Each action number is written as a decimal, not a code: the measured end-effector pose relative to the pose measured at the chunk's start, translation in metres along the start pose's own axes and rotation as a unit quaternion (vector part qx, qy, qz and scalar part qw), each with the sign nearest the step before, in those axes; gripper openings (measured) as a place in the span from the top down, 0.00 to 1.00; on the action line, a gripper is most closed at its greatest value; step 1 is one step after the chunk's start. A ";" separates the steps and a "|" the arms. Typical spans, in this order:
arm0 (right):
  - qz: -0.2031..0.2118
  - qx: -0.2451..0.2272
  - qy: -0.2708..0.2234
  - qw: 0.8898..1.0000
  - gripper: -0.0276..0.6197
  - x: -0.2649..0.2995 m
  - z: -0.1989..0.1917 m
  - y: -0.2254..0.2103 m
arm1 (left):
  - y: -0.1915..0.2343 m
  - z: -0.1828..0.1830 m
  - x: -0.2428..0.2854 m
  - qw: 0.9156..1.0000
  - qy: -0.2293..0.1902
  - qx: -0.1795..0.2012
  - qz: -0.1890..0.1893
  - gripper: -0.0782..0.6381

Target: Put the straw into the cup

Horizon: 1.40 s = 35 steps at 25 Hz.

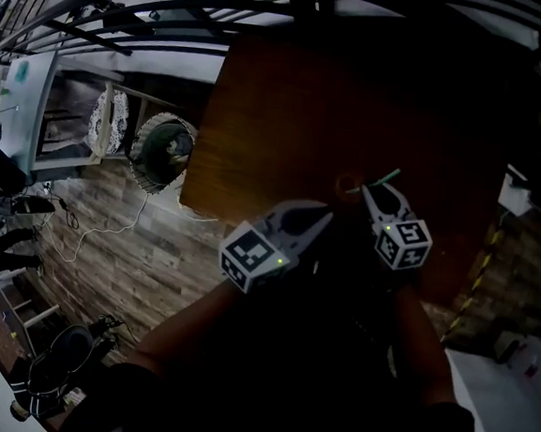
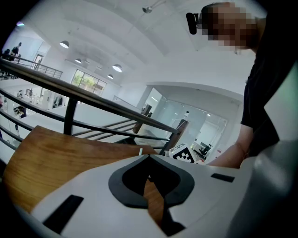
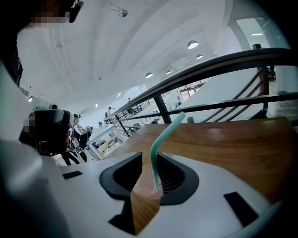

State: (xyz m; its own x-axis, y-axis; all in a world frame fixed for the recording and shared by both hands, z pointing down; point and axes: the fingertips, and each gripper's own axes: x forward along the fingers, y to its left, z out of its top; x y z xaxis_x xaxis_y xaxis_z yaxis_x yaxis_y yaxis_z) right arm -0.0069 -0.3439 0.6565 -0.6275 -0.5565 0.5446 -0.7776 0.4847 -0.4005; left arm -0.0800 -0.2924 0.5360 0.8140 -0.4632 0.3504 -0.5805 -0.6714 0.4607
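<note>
A teal bent straw [image 3: 164,135] stands upright in a small reddish cup [image 3: 143,183] on the wooden table [image 3: 223,139]. My right gripper [image 3: 150,155] is open, its jaws on either side of the straw and cup; the straw is close to the right jaw. The head view is dark: there the cup [image 1: 348,186] is a reddish ring just beyond the right gripper [image 1: 371,193], and the straw [image 1: 383,179] pokes out to the right. My left gripper [image 1: 325,213] hovers just left of the cup, shut and holding nothing. In its own view the left gripper [image 2: 149,156] has its tips meeting over bare wood.
The table's near edge [image 1: 196,209] drops to a plank floor with a round fan-like object [image 1: 163,151] and a loose cable [image 1: 108,239]. A dark metal railing [image 2: 93,100] runs behind the table. The right gripper's marker cube [image 2: 184,155] shows beyond the left jaws.
</note>
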 end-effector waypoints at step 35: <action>-0.010 -0.050 -0.060 0.997 0.87 -0.064 0.033 0.086 | -0.039 0.026 -0.079 0.996 -0.052 0.067 -0.014 0.88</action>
State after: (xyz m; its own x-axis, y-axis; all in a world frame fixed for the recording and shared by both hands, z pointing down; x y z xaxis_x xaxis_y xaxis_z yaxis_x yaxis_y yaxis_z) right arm -0.0346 -0.2890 0.5624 -0.6167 -0.6411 0.4569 -0.7860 0.5344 -0.3110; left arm -0.1213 -0.2441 0.4689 0.8319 -0.4955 0.2497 -0.5548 -0.7528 0.3543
